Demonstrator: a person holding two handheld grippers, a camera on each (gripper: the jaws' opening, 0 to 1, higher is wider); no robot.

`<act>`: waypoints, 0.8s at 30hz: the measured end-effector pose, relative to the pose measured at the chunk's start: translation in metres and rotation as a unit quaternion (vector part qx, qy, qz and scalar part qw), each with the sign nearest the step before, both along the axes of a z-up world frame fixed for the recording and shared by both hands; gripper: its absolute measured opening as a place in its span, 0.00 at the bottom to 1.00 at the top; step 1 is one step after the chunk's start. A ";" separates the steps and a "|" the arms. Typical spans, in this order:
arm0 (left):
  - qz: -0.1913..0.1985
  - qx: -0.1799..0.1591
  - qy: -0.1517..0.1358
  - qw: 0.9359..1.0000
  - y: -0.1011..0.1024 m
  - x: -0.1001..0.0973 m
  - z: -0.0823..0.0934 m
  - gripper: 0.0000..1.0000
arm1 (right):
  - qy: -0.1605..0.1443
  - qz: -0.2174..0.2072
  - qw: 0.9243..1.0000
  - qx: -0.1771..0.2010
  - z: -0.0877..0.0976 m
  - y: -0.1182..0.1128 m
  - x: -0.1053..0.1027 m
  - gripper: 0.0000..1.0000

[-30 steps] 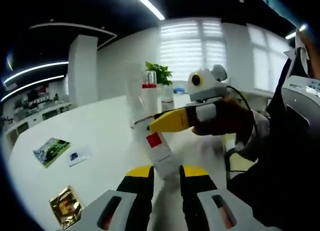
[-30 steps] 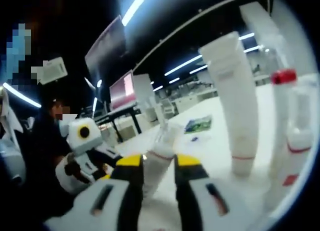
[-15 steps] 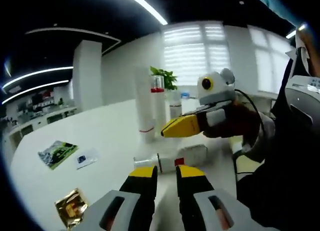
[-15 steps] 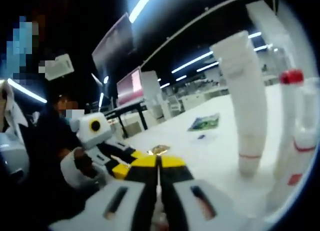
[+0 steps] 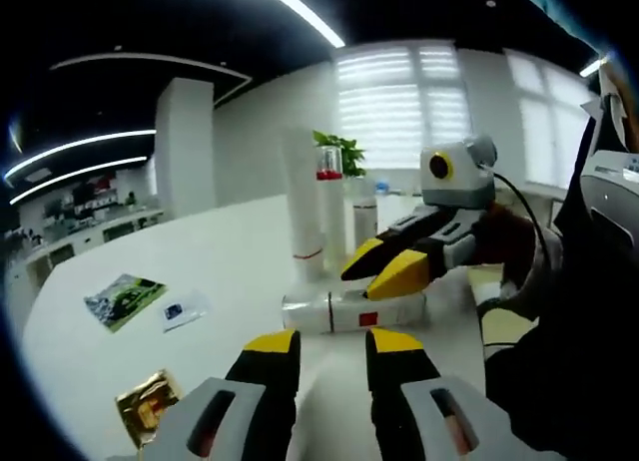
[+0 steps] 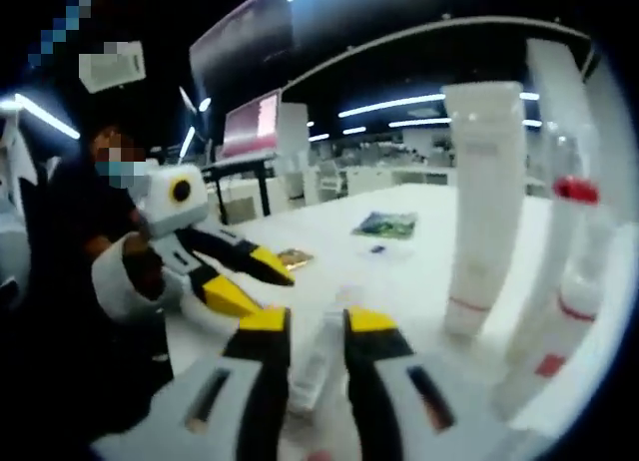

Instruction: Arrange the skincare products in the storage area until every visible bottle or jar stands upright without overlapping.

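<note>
The left gripper [image 5: 318, 346] has its jaws apart and holds nothing. The right gripper [image 6: 308, 326] also has its jaws apart, with the white bottle [image 6: 319, 356] lying between them on the white table [image 5: 210, 251]. In the left gripper view this bottle [image 5: 349, 309] lies at 12 o'clock from the jaws. Behind it a tall white tube [image 5: 304, 207] stands upright, a red-capped bottle [image 5: 330, 207] just beside it. At 9 o'clock lie a green packet [image 5: 122, 299] and a gold sachet [image 5: 145, 405].
</note>
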State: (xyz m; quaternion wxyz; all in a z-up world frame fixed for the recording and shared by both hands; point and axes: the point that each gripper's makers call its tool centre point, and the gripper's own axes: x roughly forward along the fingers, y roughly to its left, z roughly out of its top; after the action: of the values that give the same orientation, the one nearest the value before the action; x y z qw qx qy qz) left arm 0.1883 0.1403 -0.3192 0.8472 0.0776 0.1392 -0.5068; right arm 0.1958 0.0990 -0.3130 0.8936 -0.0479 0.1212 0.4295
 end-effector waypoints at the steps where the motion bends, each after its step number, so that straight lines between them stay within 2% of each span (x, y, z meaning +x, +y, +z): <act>1: 0.001 0.002 -0.002 1.000 0.000 0.000 -0.001 0.28 | 0.000 0.000 1.000 -0.005 -0.001 -0.001 -0.001 0.28; 4: 0.002 0.005 -0.001 1.000 -0.001 0.000 -0.003 0.30 | -0.007 -0.005 1.000 -0.029 -0.007 -0.002 -0.002 0.31; 9: 0.007 0.004 0.001 1.000 -0.001 0.001 -0.004 0.32 | -0.009 -0.010 0.999 -0.048 -0.013 -0.007 -0.004 0.31; 18: 0.009 0.002 0.010 1.000 -0.003 0.001 -0.007 0.32 | 0.008 -0.017 0.998 -0.065 -0.027 -0.014 -0.008 0.28; 24: 0.009 0.000 0.018 1.000 -0.004 0.002 -0.010 0.33 | 0.006 -0.026 0.998 -0.065 -0.028 -0.020 -0.006 0.25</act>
State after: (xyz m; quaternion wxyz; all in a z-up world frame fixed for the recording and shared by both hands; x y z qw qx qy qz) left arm 0.1903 0.1362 -0.3288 0.8489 0.0671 0.1554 -0.5007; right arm 0.1900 0.0789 -0.3406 0.8988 -0.0997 0.1557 0.3975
